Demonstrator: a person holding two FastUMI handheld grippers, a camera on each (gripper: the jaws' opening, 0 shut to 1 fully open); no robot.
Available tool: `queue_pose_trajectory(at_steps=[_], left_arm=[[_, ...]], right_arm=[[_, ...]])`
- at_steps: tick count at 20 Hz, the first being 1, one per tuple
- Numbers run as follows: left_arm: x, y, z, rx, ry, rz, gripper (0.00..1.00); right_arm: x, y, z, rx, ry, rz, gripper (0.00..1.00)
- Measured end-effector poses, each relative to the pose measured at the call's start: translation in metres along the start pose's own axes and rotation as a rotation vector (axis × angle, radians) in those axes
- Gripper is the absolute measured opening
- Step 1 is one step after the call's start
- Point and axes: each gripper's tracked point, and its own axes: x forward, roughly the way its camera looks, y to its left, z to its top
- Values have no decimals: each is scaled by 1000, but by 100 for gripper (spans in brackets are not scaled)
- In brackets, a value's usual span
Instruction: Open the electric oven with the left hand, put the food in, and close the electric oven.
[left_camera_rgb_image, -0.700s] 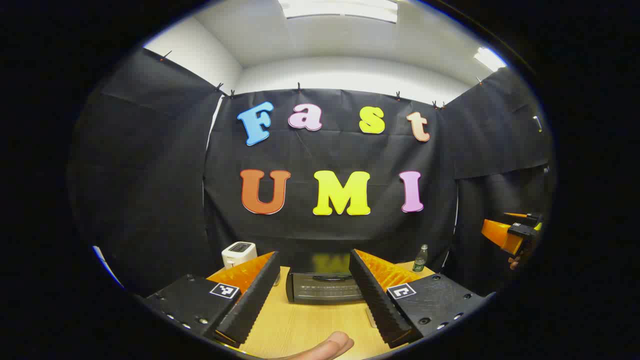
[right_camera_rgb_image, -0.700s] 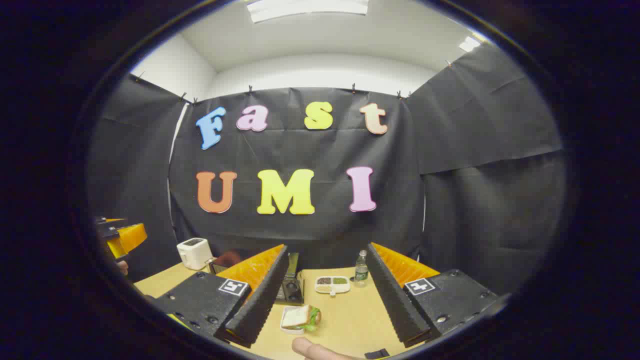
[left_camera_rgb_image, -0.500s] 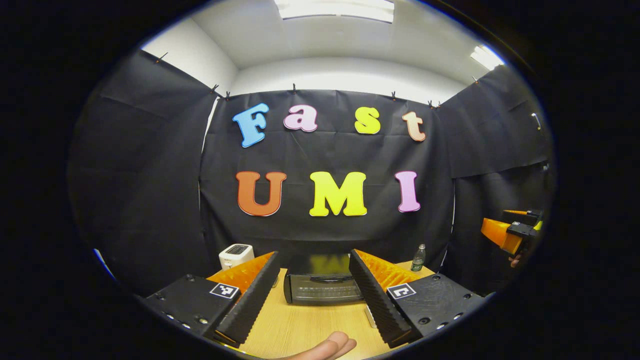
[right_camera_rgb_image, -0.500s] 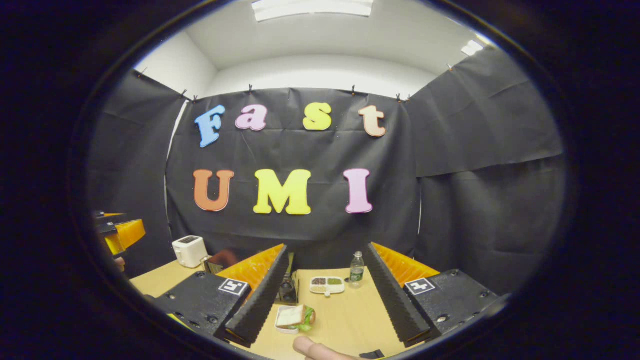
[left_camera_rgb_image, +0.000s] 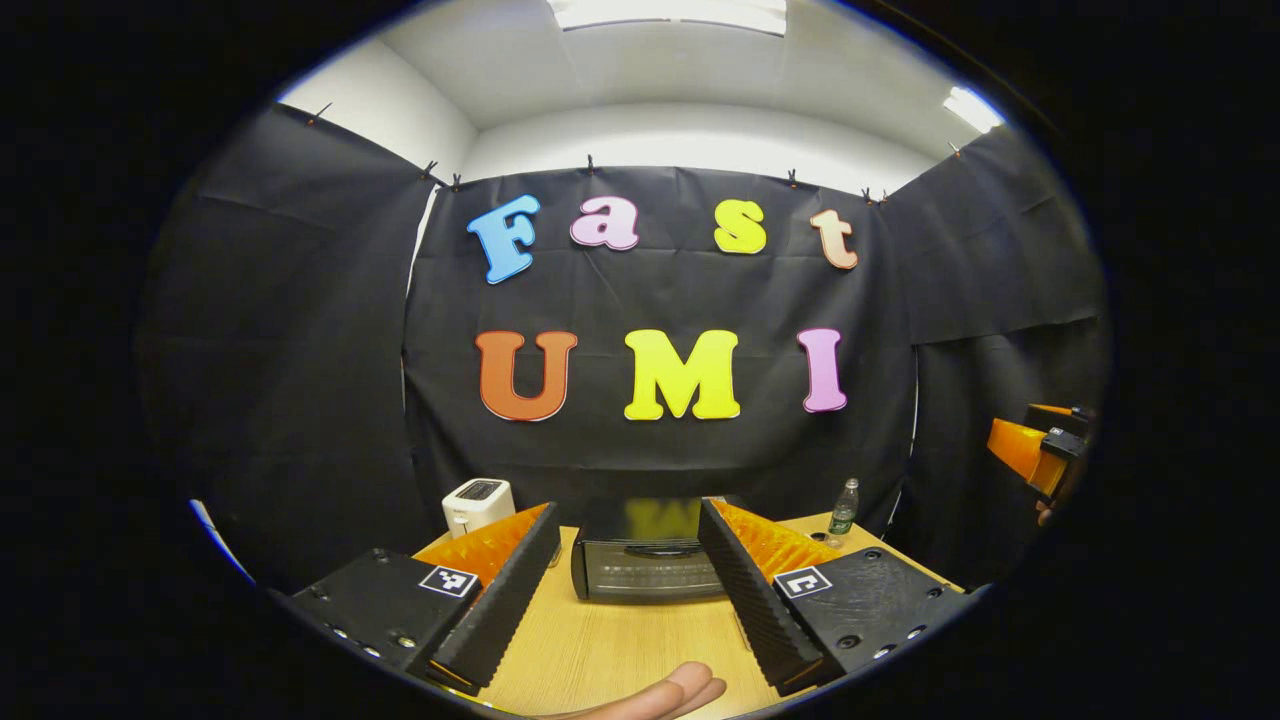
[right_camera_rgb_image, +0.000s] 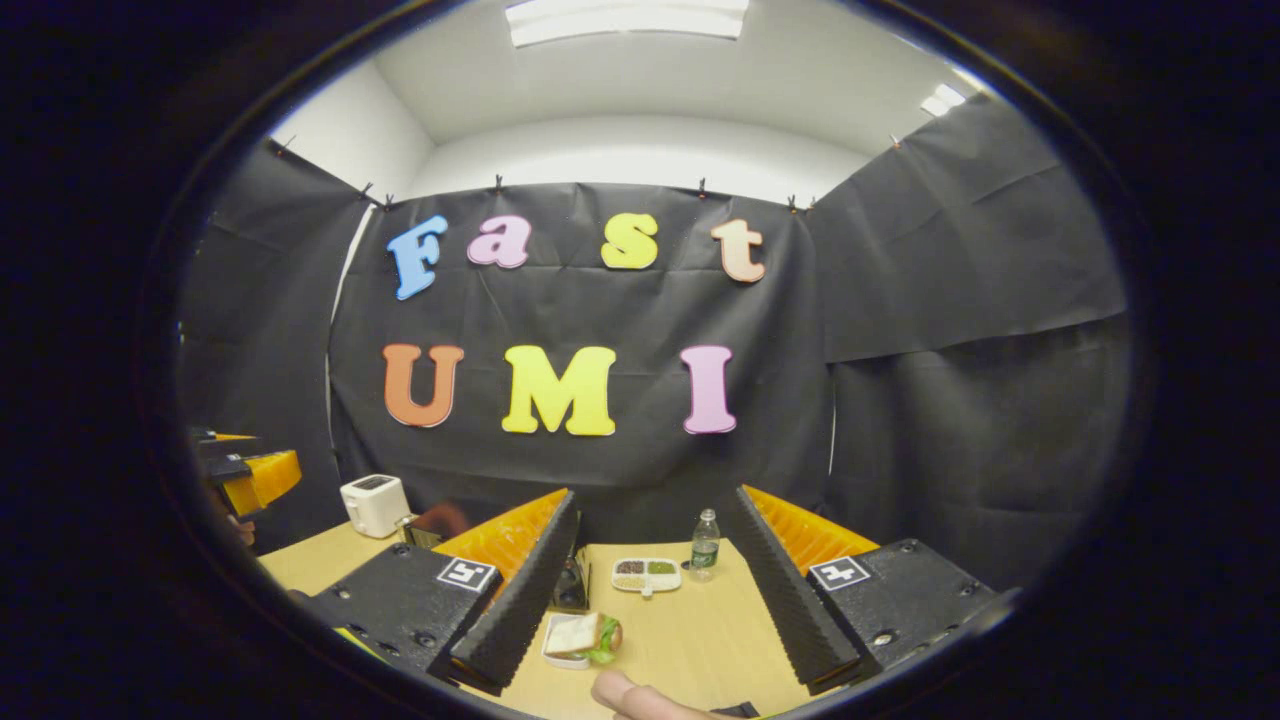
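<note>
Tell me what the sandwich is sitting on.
The sandwich lies on a small white tray on the wooden table. The right gripper's finger covers the tray's left edge, so its full shape is hidden.

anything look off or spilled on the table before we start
Nothing stands out. The oven sits shut and square, the sandwich on its plate, bottle and toaster upright; no spills show on the table.

Oven (left_camera_rgb_image: 648, 568) between spread fingers (left_camera_rgb_image: 505, 600), seemingly closed
</note>
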Motion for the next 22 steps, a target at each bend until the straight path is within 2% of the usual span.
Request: queue_pose_trajectory(at_steps=[7, 8, 9, 10, 11, 12, 13, 17, 18, 19, 20, 21, 22], left_arm=[[27, -7, -16, 34, 37, 6, 92], [34, -10, -17, 35, 40, 2, 92], [41, -14, -17, 34, 42, -8, 92], [51, -19, -19, 34, 44, -16, 92], [60, -22, -21, 35, 50, -19, 92], [70, -23, -25, 40, 61, -20, 92], [81, -24, -27, 47, 64, -14, 92], [129, -34, -45, 32, 110, -20, 93], [140, -37, -51, 22, 125, -25, 93], [151, -40, -56, 14, 132, -30, 93], [164, -42, -61, 12, 144, -36, 84], [175, -45, -68, 12, 164, -41, 93], [187, -48, -79, 16, 185, -44, 93]], right_arm=[[8, -10, -5, 18, 8, -15, 99], [10, -12, -4, 23, 5, -16, 90], [11, -14, -6, 27, 6, -14, 99], [15, -15, -5, 30, 6, -13, 99], [20, -15, -4, 28, 3, -10, 90], [25, -18, 0, 21, -6, -18, 90], [31, -22, 2, 14, -14, -24, 99], [54, -24, -1, 25, 22, -15, 99], [60, -27, -2, 27, 31, -16, 90], [65, -31, -3, 28, 35, -19, 99], [71, -34, -4, 33, 47, -20, 99], [75, -35, -7, 44, 62, -16, 99], [79, -36, -9, 56, 79, -7, 99]])
